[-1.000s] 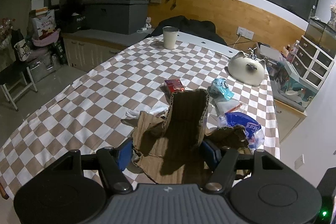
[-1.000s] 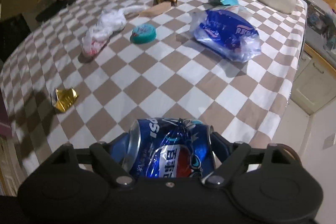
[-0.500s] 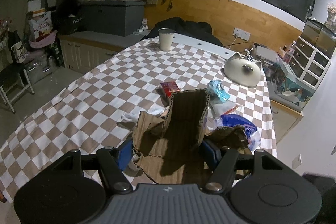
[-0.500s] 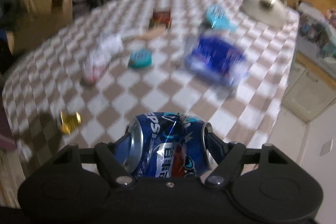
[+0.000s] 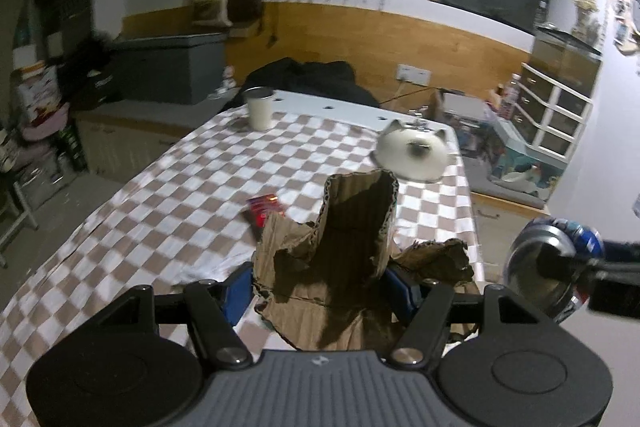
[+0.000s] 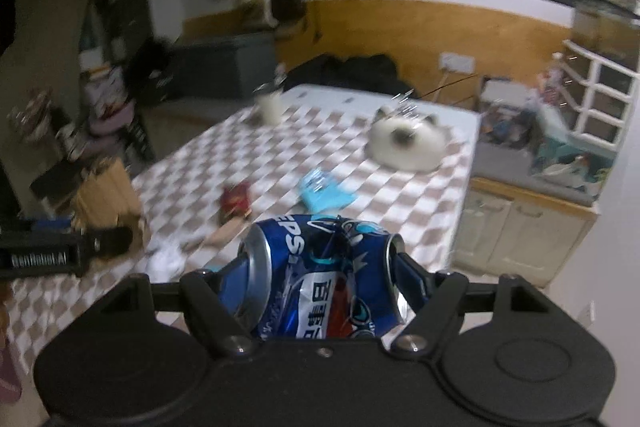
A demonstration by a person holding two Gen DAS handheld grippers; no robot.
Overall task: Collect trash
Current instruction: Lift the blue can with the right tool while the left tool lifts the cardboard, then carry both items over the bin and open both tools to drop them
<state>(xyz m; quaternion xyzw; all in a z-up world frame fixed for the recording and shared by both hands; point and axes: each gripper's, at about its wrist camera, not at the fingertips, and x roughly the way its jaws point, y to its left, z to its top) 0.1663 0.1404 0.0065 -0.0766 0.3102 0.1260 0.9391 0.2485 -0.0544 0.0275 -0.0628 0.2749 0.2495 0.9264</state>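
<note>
**Both grippers loaded above the checked table**

On the left, the left gripper (image 5: 322, 287) is clamped on a torn piece of corrugated cardboard (image 5: 344, 251), its blue pads (image 5: 236, 291) pressing the sides, held up over the checkered tablecloth (image 5: 160, 203). On the cloth lie a red packet (image 5: 265, 209), a white cup (image 5: 260, 107) at the far end, a light-blue wrapper (image 6: 324, 191) and a white cat-shaped dish (image 5: 412, 155). On the right, the right gripper (image 6: 320, 279) grips a crushed blue Pepsi can (image 6: 320, 275) end to end, lifted clear of the table.
</note>
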